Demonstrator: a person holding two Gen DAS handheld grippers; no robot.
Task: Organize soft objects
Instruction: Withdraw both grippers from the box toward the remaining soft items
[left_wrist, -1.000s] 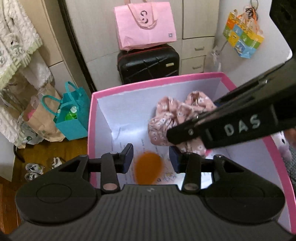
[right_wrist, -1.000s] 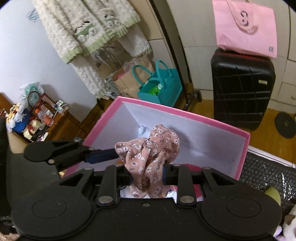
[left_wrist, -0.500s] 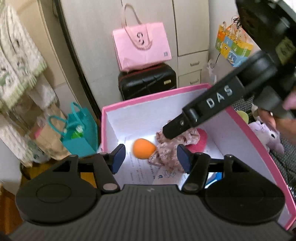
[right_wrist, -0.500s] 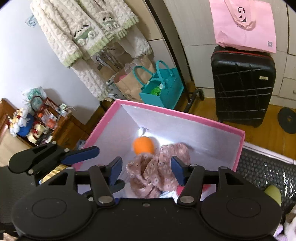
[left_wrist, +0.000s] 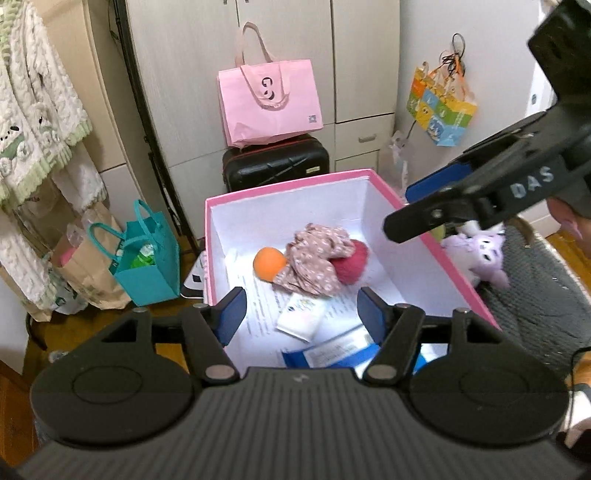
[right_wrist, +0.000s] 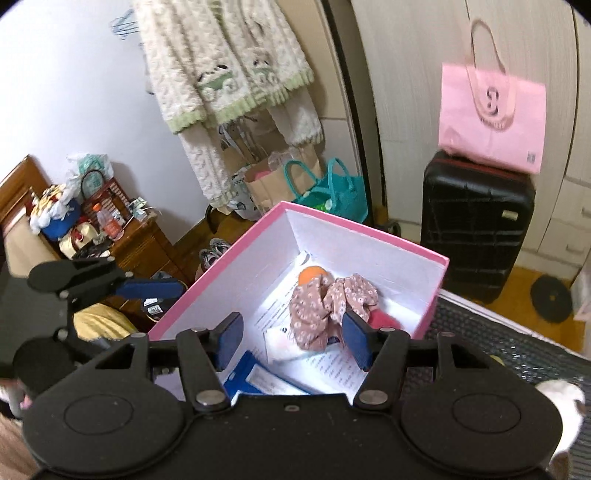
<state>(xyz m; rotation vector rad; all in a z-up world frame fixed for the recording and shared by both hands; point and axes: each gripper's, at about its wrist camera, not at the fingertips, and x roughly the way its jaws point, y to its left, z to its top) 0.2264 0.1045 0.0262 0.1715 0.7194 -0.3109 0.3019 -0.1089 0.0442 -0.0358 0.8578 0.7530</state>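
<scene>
The left gripper (left_wrist: 300, 309) hangs above the near end of the pink box (left_wrist: 284, 183), its blue pads spread wide with nothing between them; its jaws have just been opening. The right gripper (right_wrist: 291, 341) also stands wide and empty over the same box, its jaws having just opened, and the floral cloth (right_wrist: 328, 304) lies loose on the box floor beyond its pads, touched by neither. In the left wrist view that floral cloth (left_wrist: 314, 262) sits near the middle of the box, with the orange ball (left_wrist: 269, 263) against its left side and a dark pink soft thing (left_wrist: 352, 261), possibly a ball of yarn, against its right. Printed papers (left_wrist: 266, 306) and a small white packet (left_wrist: 301, 319) cover the floor nearer the camera. Outside the box's right wall lies a lilac plush toy (left_wrist: 476, 254) on a grey knitted surface (left_wrist: 546, 295).
</scene>
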